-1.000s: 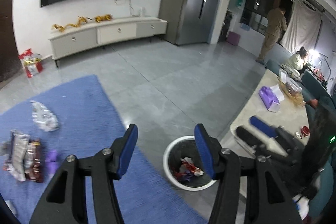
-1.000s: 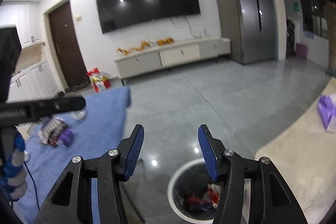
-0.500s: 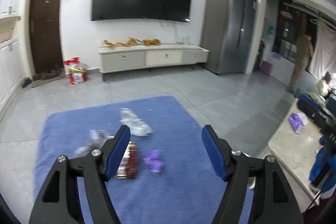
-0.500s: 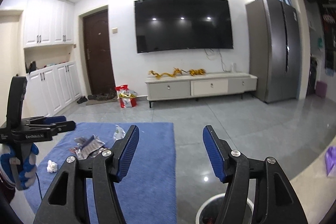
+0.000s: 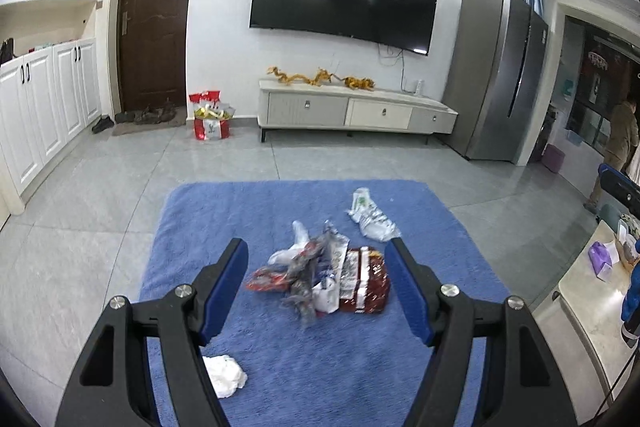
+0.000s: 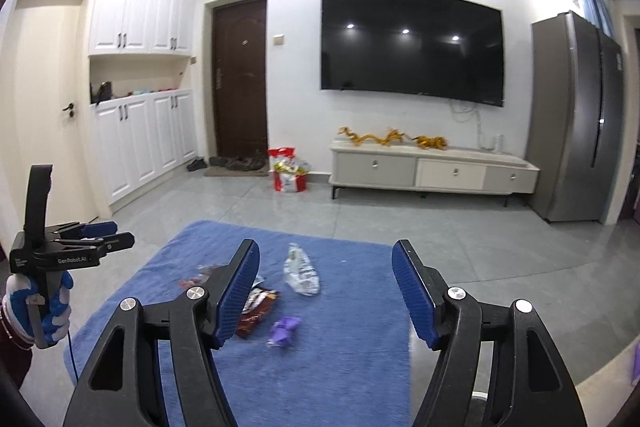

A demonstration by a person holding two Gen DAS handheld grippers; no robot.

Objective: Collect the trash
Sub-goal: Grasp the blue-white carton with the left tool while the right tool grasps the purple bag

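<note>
Bin gone from view, wrappers (image 5: 324,277) blurred

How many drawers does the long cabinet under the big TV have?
3: the left drawer, the middle drawer and the right drawer, side by side along the cabinet front. None looks hidden.

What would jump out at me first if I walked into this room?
Probably the crumpled snack wrappers heaped mid-way on the blue rug, with a white tissue wad nearer you. Behind, a huge dark TV fills the white wall above a low cabinet.
</note>
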